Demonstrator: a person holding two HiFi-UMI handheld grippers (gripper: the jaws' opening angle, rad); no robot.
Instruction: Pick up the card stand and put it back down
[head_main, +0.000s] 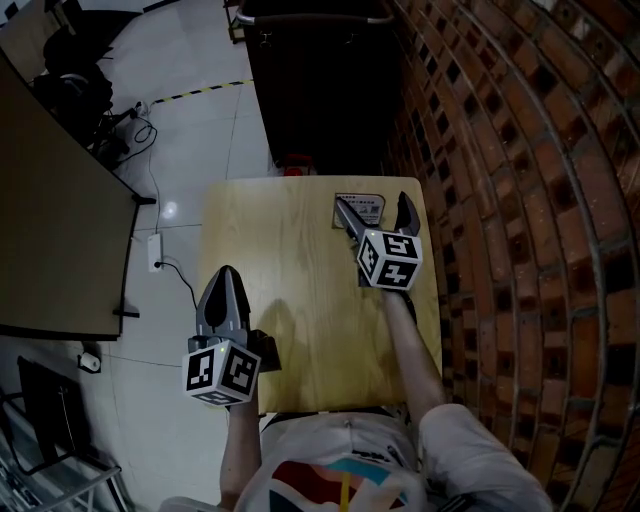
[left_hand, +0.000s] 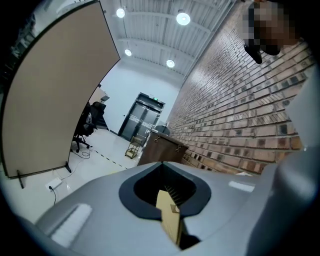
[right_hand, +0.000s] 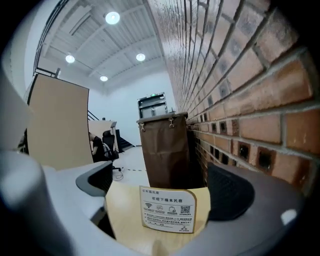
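Note:
A small card stand (head_main: 361, 208) with a printed white sign stands upright near the far right edge of the wooden table (head_main: 290, 260). My right gripper (head_main: 378, 216) is open, with one jaw on each side of the stand and a gap to both. In the right gripper view the card stand (right_hand: 167, 209) faces the camera between the dark fingers (right_hand: 231, 192). My left gripper (head_main: 224, 292) is shut and empty, held over the table's near left edge. In its own view the left gripper (left_hand: 166, 192) shows only a sliver of table between the jaws.
A brick wall (head_main: 520, 200) runs close along the table's right side. A dark brown bin (head_main: 320, 90) stands just beyond the far edge. A tall tan partition (head_main: 50, 220) stands to the left, with a power strip (head_main: 155, 251) and cables on the floor.

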